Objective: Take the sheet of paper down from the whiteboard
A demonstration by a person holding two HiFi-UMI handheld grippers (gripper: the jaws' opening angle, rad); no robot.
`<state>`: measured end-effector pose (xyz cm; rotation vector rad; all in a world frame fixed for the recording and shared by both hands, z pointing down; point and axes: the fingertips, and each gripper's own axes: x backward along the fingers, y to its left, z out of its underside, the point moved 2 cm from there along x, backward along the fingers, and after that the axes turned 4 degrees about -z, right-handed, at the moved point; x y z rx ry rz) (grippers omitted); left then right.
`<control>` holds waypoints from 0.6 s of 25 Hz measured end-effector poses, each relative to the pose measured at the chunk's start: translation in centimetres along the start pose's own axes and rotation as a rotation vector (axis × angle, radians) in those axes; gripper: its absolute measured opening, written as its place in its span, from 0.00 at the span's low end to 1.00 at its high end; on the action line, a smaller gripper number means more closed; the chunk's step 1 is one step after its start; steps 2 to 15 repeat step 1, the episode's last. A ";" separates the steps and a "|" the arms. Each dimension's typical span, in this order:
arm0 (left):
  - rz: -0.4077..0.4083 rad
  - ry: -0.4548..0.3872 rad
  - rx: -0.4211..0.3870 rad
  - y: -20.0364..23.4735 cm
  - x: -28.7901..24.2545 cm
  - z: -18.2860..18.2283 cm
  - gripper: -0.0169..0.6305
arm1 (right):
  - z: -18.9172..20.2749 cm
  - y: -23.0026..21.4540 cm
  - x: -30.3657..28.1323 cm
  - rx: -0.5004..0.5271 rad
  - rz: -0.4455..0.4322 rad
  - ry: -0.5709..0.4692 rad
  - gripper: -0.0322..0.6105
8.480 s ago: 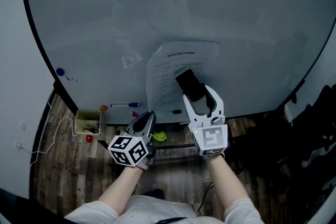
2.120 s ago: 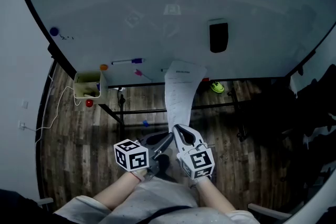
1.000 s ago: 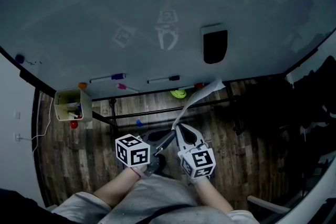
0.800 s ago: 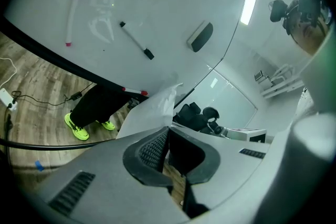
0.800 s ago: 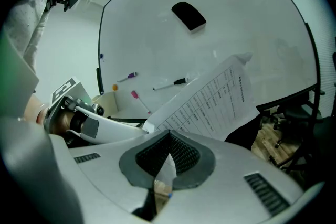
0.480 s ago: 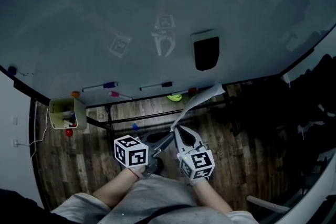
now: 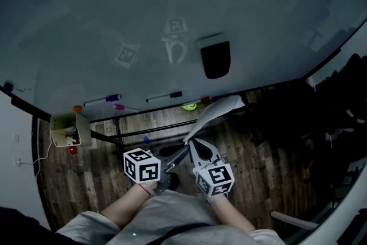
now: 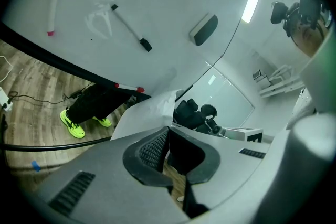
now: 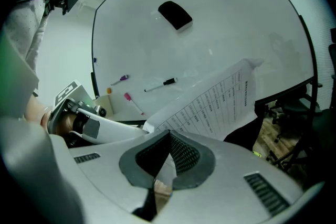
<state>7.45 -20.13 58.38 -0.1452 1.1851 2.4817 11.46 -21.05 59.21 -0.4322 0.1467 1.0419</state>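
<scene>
Held item: one white printed sheet of paper (image 9: 220,102), clear of the pale grey whiteboard (image 7: 114,8) above the wood-plank floor (image 7: 80,181), its lower corner clamped in the jaws of my right gripper (image 9: 169,136); jaws of my left gripper (image 8: 168,132) pressed together just beside it.

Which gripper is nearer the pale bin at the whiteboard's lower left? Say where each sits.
Left. The left gripper lies right of and below the pale bin; the right gripper lies beyond it, farther right, their tips almost meeting.
</scene>
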 end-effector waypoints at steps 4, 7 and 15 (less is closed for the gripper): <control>0.002 0.004 0.000 0.0 -0.1 0.0 0.05 | 0.0 -0.1 0.0 -0.001 -0.002 0.003 0.08; 0.002 0.004 0.000 0.0 -0.1 0.0 0.05 | 0.0 -0.1 0.0 -0.001 -0.002 0.003 0.08; 0.002 0.004 0.000 0.0 -0.1 0.0 0.05 | 0.0 -0.1 0.0 -0.001 -0.002 0.003 0.08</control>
